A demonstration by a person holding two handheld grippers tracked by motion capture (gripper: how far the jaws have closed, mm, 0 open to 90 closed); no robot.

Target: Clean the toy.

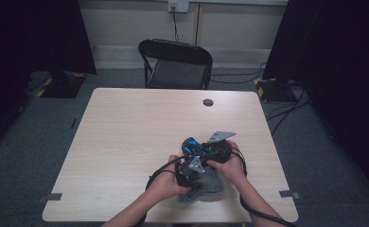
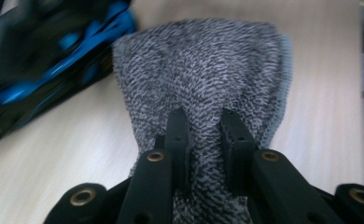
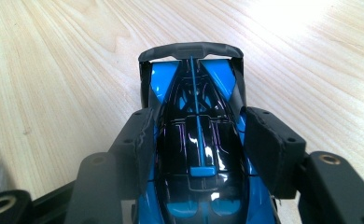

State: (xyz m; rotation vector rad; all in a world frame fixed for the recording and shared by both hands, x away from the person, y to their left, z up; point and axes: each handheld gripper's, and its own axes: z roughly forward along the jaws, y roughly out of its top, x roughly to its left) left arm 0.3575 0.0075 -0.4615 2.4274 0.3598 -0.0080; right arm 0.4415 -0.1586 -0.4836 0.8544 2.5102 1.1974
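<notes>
Left gripper (image 2: 203, 133) jaws pinch grey knit cloth (image 2: 203, 70); right gripper (image 3: 196, 140) jaws clamp blue-black toy car (image 3: 194, 116) on table (image 1: 126, 132).

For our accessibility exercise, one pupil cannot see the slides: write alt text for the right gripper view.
A blue and black toy car sits clamped between the two black jaws of the right tool, seen from behind along its roof toward its dark rear wing. It rests on a pale wooden table, with glare at the upper right.
</notes>
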